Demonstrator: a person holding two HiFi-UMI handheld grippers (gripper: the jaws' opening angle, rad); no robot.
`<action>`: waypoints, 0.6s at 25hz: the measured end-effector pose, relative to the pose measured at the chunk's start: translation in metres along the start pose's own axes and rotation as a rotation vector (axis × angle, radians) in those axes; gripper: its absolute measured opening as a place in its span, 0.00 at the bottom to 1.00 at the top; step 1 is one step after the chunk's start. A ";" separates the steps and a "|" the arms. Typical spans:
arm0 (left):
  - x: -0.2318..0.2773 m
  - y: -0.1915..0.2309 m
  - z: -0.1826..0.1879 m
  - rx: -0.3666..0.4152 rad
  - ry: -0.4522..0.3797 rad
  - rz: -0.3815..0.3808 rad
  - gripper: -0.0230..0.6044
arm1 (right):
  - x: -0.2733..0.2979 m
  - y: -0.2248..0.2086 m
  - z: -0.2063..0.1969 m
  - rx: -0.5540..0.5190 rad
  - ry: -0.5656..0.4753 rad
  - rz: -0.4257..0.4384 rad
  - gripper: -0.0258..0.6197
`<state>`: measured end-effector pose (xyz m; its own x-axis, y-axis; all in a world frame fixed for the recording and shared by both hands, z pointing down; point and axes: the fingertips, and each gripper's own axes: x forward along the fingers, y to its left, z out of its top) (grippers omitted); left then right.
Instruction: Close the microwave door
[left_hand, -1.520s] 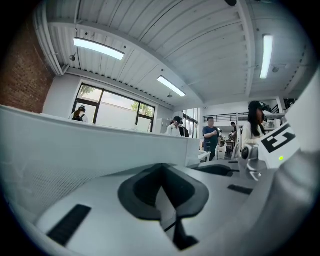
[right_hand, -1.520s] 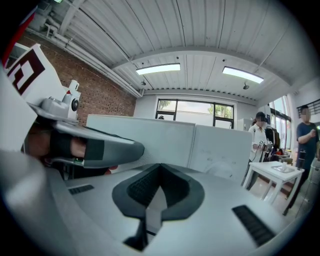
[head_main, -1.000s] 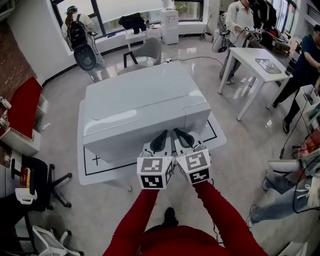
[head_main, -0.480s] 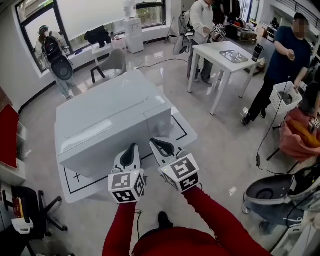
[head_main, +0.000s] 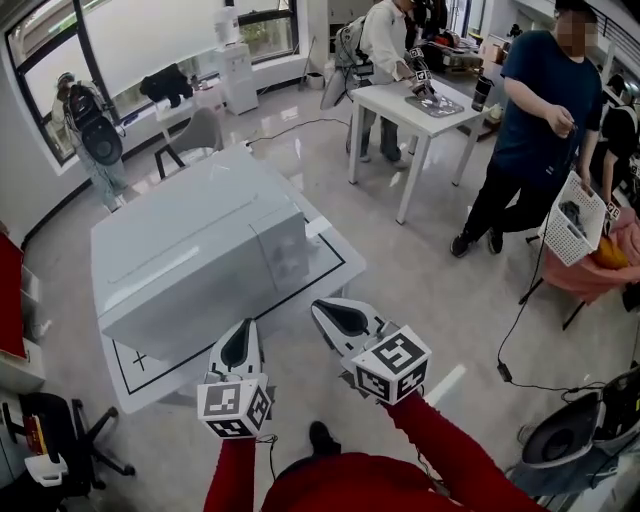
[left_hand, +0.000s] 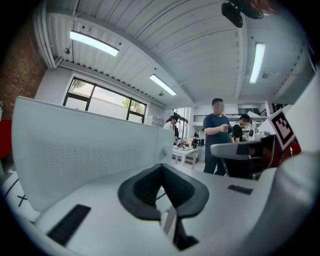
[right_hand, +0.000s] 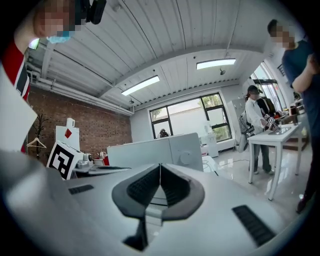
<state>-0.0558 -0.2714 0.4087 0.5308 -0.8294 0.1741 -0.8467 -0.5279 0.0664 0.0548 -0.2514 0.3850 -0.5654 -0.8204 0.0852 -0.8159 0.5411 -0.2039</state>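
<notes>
The white microwave (head_main: 190, 265) stands on a white table (head_main: 335, 268) with black line markings; its door is closed flush with the front. In the left gripper view the microwave (left_hand: 85, 150) fills the left side as a pale wall. In the right gripper view the microwave (right_hand: 165, 150) shows its knob panel straight ahead. My left gripper (head_main: 236, 345) is shut and empty, just in front of the table's near edge. My right gripper (head_main: 335, 318) is shut and empty too, off the table's near right corner, apart from the microwave.
A person in a dark blue shirt (head_main: 530, 130) stands at the right holding a white basket (head_main: 573, 232). Another person works at a white table (head_main: 425, 108) behind. An office chair (head_main: 60, 450) is at the lower left, and a cable (head_main: 515, 330) lies on the floor.
Both grippers have drawn back from the microwave's front towards me and spread apart. The right one rolled and swung rightward. The head view has turned to the right.
</notes>
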 end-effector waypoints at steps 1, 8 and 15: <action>-0.004 -0.001 -0.003 0.003 0.006 0.001 0.05 | -0.004 0.001 -0.002 0.007 0.000 0.004 0.06; -0.036 -0.013 -0.012 0.027 0.023 -0.004 0.05 | -0.029 0.010 -0.007 0.022 0.003 0.005 0.06; -0.057 -0.027 -0.013 0.054 0.003 -0.012 0.05 | -0.047 0.009 -0.009 0.048 -0.011 -0.014 0.06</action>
<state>-0.0637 -0.2075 0.4093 0.5408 -0.8224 0.1767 -0.8370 -0.5471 0.0158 0.0732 -0.2059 0.3877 -0.5524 -0.8300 0.0772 -0.8168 0.5204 -0.2492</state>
